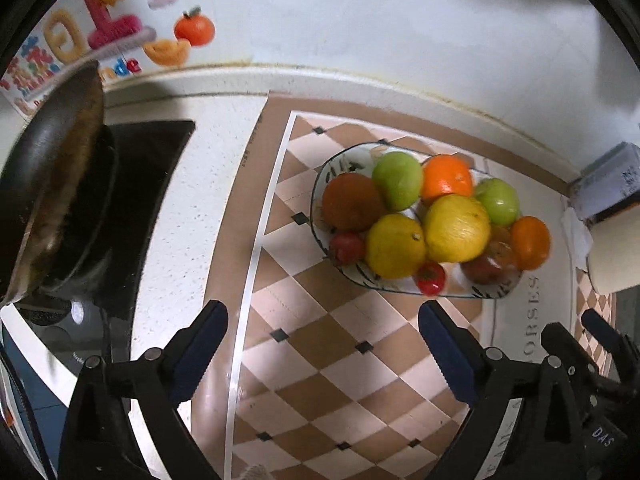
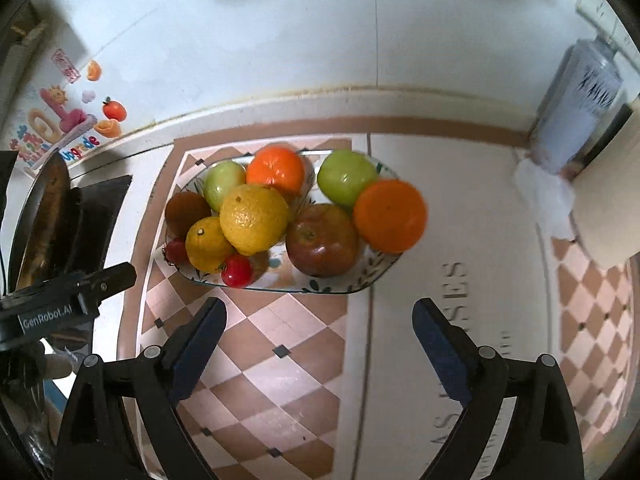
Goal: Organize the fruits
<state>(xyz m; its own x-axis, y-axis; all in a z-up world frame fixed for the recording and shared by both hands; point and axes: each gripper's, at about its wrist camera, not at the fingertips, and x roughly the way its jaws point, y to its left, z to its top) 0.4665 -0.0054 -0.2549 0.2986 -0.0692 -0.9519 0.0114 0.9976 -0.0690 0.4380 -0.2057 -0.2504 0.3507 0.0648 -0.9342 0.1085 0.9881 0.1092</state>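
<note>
Fruits lie heaped on a patterned plate (image 1: 320,184) that rests on a checkered mat (image 1: 320,380) on the tabletop (image 1: 208,208), ahead of both grippers. The left gripper (image 1: 323,320) hangs above the mat with its fingers (image 1: 208,320) spread wide and nothing between them; they touch nothing. The right gripper (image 2: 320,320) hangs likewise, its fingers (image 2: 430,324) released, wide apart and empty, above the mat just short of the plate's near rim. On the plate, counted: two green apples (image 2: 346,178), two oranges (image 2: 390,216), two lemons (image 2: 254,218), two small red tomatoes (image 2: 237,271), one red apple (image 2: 322,240) and one brown fruit (image 2: 187,208) at the left end. The lemons sit side by side in the middle, the green apples and one orange behind them, the second orange at the right end touching the red apple. The mat has tan and pale diamonds with a white band bearing letters. To the left, the white speckled tabletop carries a black stove (image 1: 148,184) with a dark pan (image 1: 52,184) on it. Behind runs a white wall (image 1: 360,20) with colourful fruit stickers (image 1: 192,28). At the right stand a pale container (image 2: 576,104) and some crumpled white paper (image 2: 544,200).
</note>
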